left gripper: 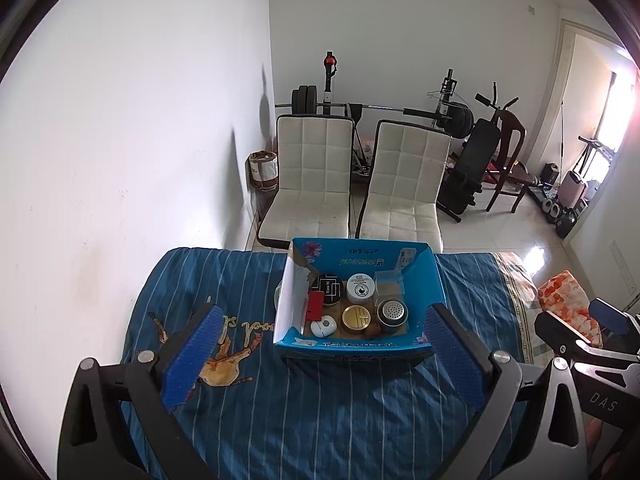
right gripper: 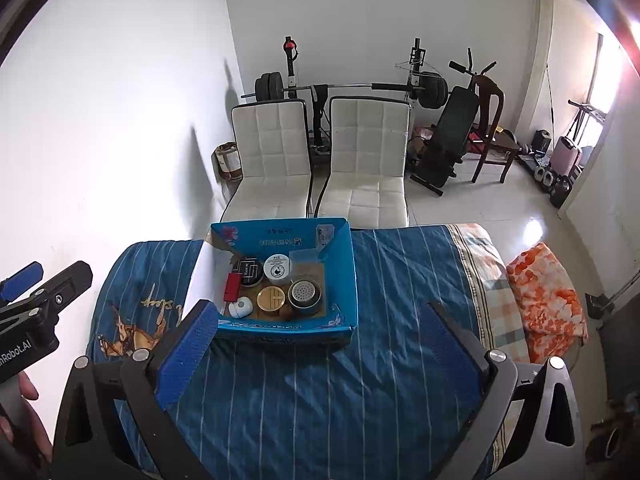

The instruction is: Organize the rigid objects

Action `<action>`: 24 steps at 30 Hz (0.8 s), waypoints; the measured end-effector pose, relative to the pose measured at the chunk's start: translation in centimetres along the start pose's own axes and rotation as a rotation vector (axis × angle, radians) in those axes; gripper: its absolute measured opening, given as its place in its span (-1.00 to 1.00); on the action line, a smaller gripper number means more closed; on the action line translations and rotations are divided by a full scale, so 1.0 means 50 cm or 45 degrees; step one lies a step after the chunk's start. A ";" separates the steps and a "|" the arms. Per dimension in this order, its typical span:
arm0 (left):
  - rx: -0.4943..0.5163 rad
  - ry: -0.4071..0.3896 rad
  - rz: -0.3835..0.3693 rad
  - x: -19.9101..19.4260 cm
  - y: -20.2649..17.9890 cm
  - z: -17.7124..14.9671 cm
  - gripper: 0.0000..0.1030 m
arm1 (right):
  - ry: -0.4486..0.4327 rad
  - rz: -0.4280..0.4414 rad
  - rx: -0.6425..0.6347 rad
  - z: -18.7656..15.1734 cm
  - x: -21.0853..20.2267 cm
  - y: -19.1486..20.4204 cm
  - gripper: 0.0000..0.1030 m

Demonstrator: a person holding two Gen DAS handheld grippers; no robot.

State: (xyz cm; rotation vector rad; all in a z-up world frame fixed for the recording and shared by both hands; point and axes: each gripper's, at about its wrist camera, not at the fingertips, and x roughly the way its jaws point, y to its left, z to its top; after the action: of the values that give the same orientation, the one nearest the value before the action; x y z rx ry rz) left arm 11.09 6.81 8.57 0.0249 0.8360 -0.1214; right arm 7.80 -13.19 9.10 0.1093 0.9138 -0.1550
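A blue box (left gripper: 424, 280) of small containers sits mid-frame on a blue striped bedspread (left gripper: 320, 400); white chairs (left gripper: 312, 168) stand above. Left gripper (left gripper: 320, 356) and right gripper (right gripper: 320, 344) gape wide, empty.

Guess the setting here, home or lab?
Most likely a home, a spare room used as a gym. The blue box sits on a bed with a striped blue cover; behind stand a barbell rack, a weight bench and two white chairs.
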 end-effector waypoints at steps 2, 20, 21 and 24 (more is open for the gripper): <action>-0.001 0.002 -0.002 0.001 0.001 -0.001 1.00 | -0.008 -0.010 -0.002 0.000 -0.004 -0.001 1.00; 0.002 0.017 0.004 0.010 0.002 -0.018 1.00 | -0.033 -0.037 -0.046 0.006 -0.015 0.016 1.00; 0.002 0.016 0.005 0.010 0.001 -0.019 1.00 | -0.032 -0.036 -0.048 0.007 -0.014 0.017 1.00; -0.001 0.016 0.003 0.011 0.003 -0.019 1.00 | -0.034 -0.035 -0.049 0.007 -0.014 0.018 1.00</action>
State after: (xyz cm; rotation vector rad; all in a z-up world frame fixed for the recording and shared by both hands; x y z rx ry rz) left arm 10.77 6.96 7.52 0.0261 0.8482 -0.1192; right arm 7.83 -12.31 9.90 0.0589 0.8915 -0.1640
